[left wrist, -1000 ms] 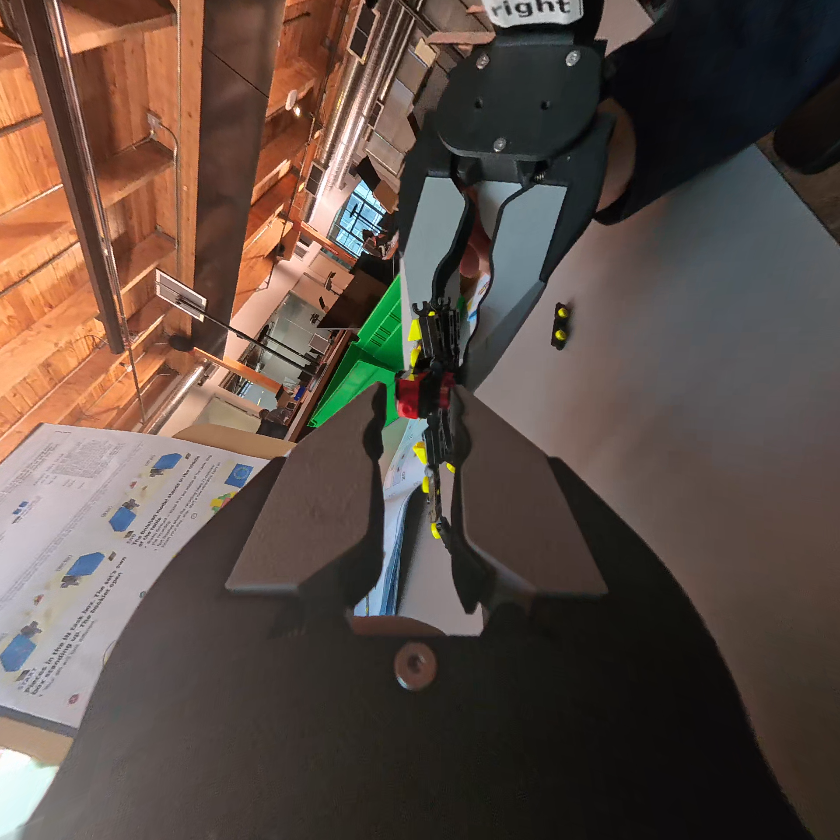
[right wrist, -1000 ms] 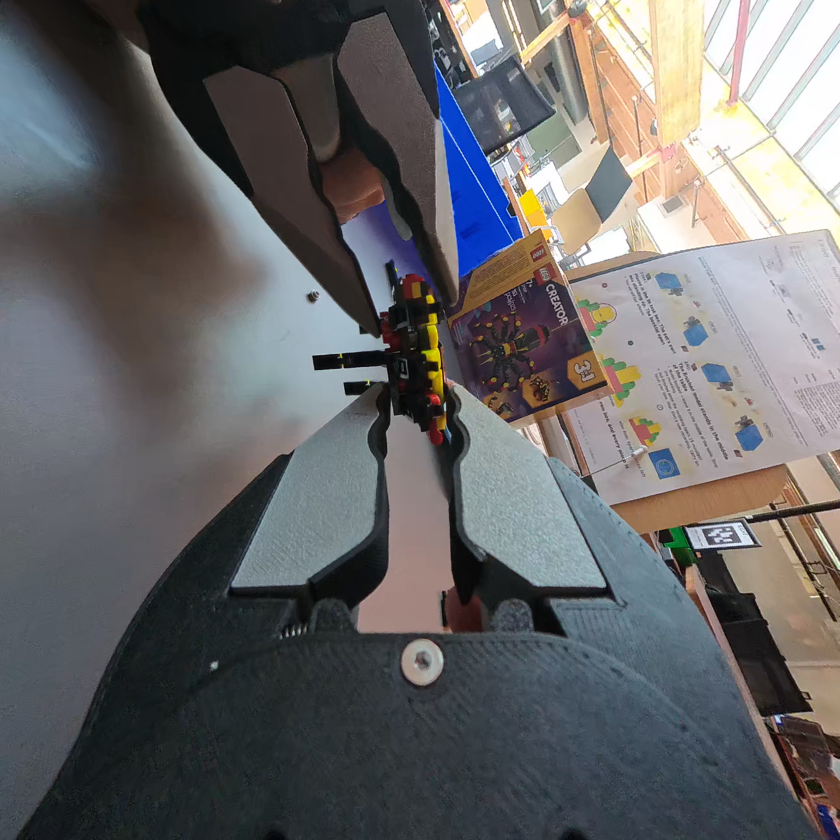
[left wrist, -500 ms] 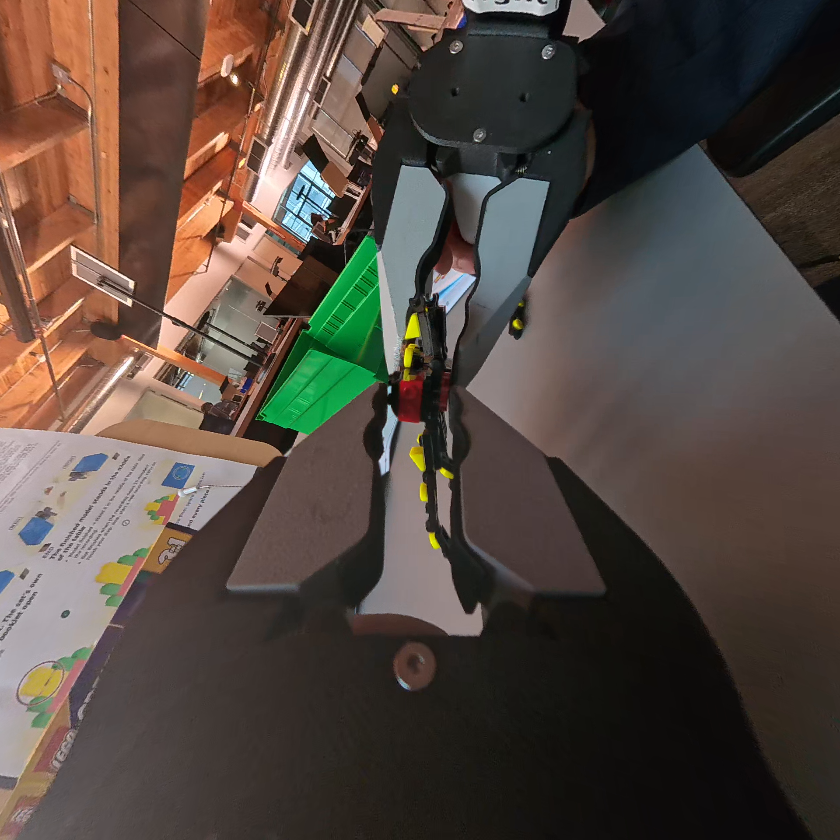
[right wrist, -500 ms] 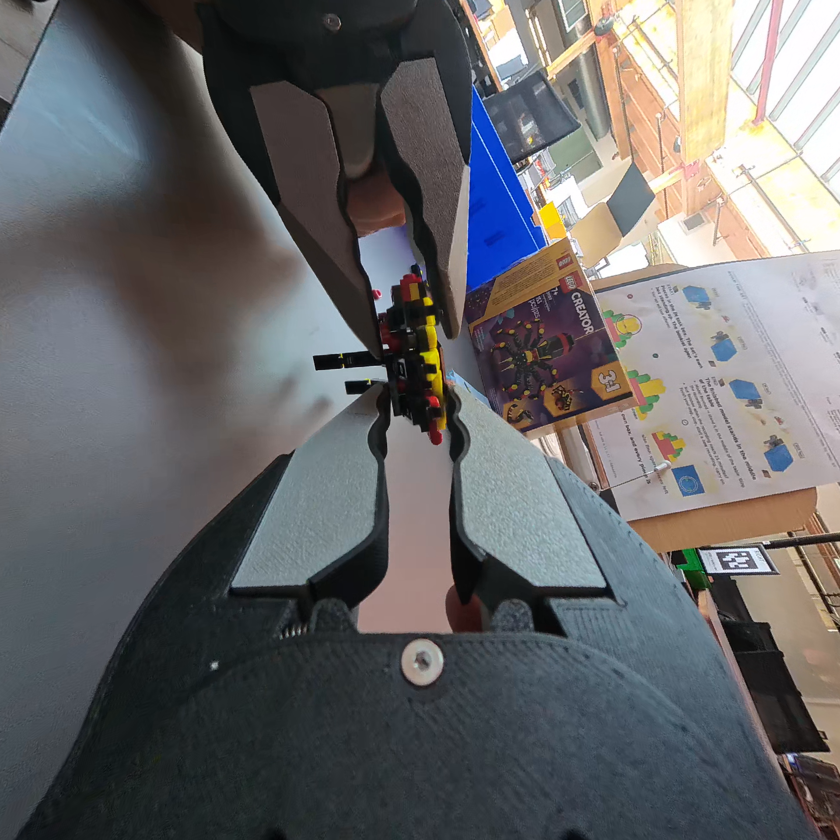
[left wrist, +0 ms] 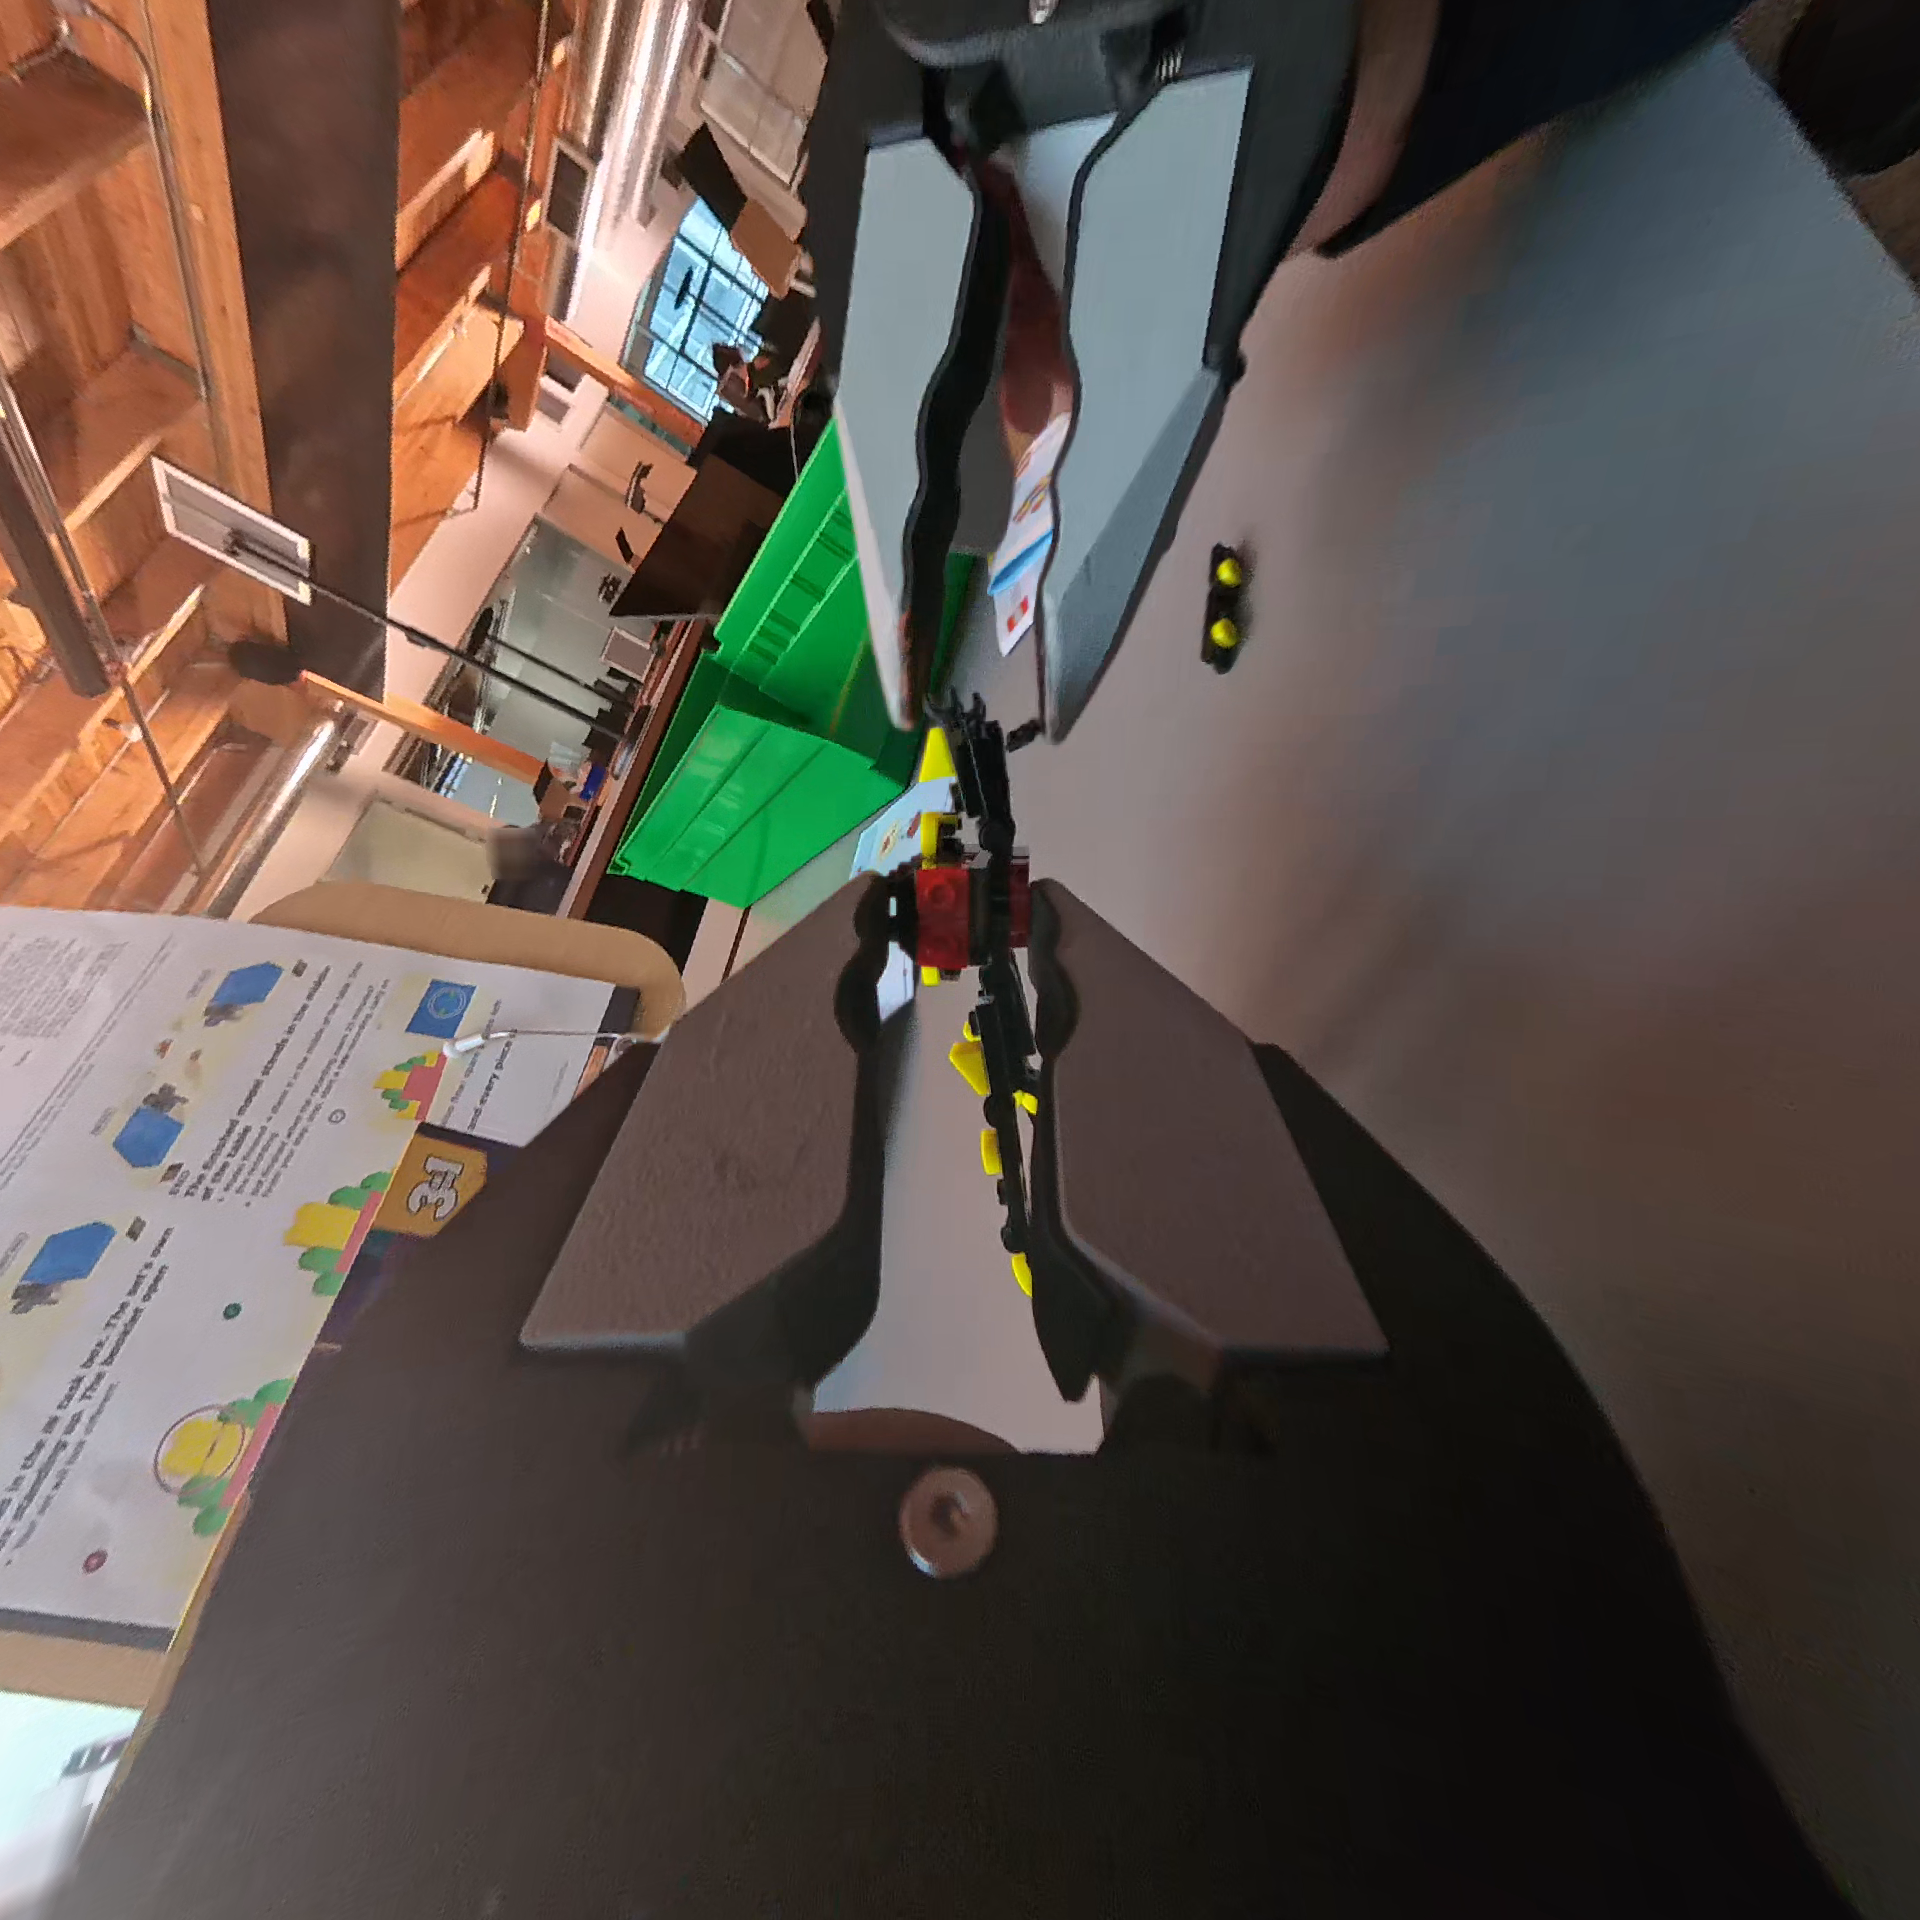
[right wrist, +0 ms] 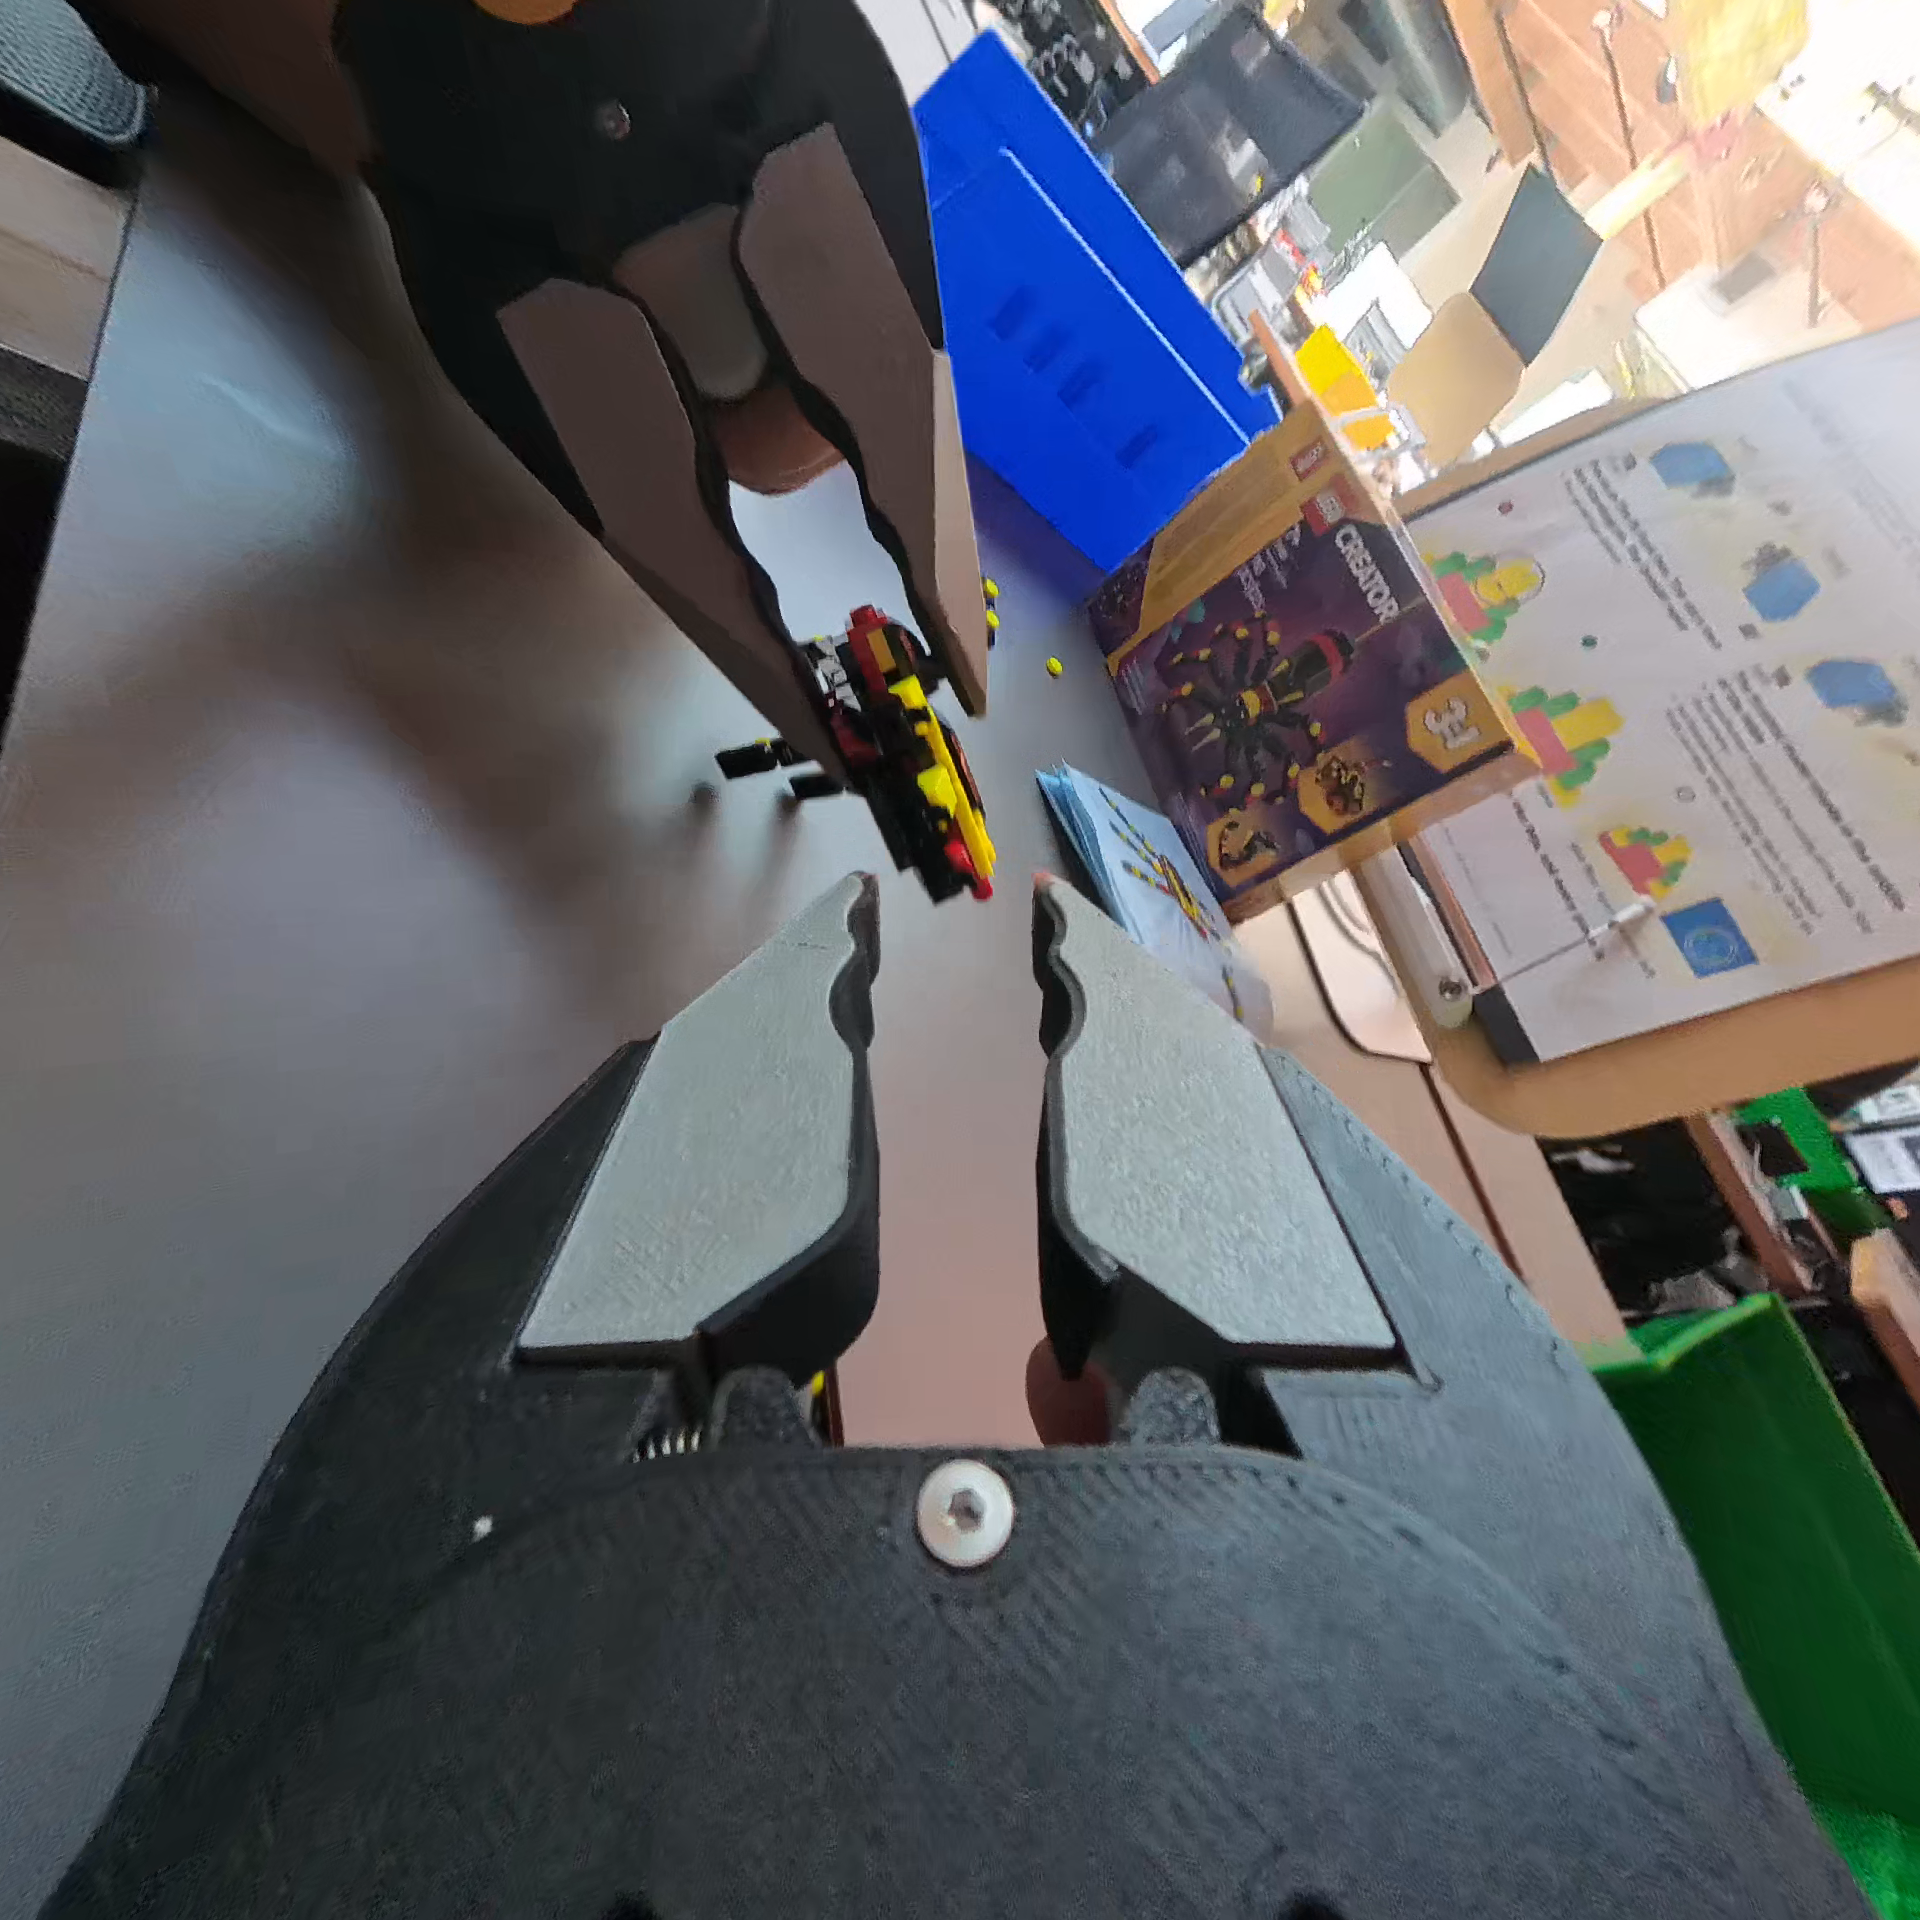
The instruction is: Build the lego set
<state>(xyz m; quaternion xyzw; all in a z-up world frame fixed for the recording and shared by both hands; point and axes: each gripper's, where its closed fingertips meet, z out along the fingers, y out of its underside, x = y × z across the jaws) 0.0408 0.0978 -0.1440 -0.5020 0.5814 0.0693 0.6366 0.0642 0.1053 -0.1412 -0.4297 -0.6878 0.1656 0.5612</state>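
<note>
model: black-red-yellow lego spider model (left wrist: pixel 971 925) mid-frame, partly built, clamped in left gripper (left wrist: pixel 956 920) | right gripper (right wrist: pixel 954 883) parted, empty, just beside model | left to add: black-yellow leg piece (left wrist: pixel 1224 603) loose on table (left wrist: pixel 1558 831), upper right

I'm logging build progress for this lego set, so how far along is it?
Partly done: a black, red and yellow model is already assembled into one piece with a jointed leg. In hand: the left gripper clamps it above the table; the right gripper is open, holding nothing. Left: a black piece with yellow studs and small yellow bits lie loose.
</note>
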